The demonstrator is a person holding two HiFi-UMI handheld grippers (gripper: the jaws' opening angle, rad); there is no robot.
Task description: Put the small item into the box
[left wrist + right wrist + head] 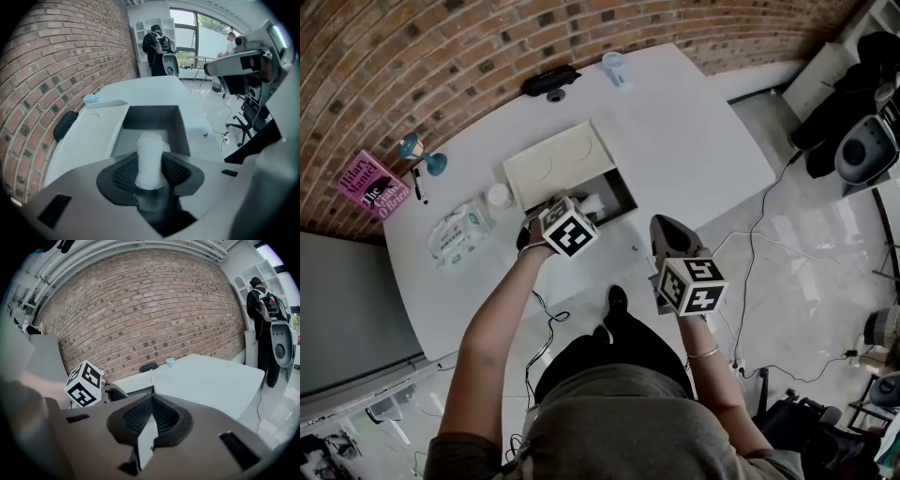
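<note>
1. Left gripper [151,174]: fingers [176,171] pinch a white mesh roll [150,152], upright between them; the open box [180,126] lies just beyond the fingertips.
2. Right gripper [151,414]: fingers [168,418] pressed together, desk [211,380] ahead.

Fingers [123,174] hide the near end of the box [150,117]; white item [150,154] partly covered.
</note>
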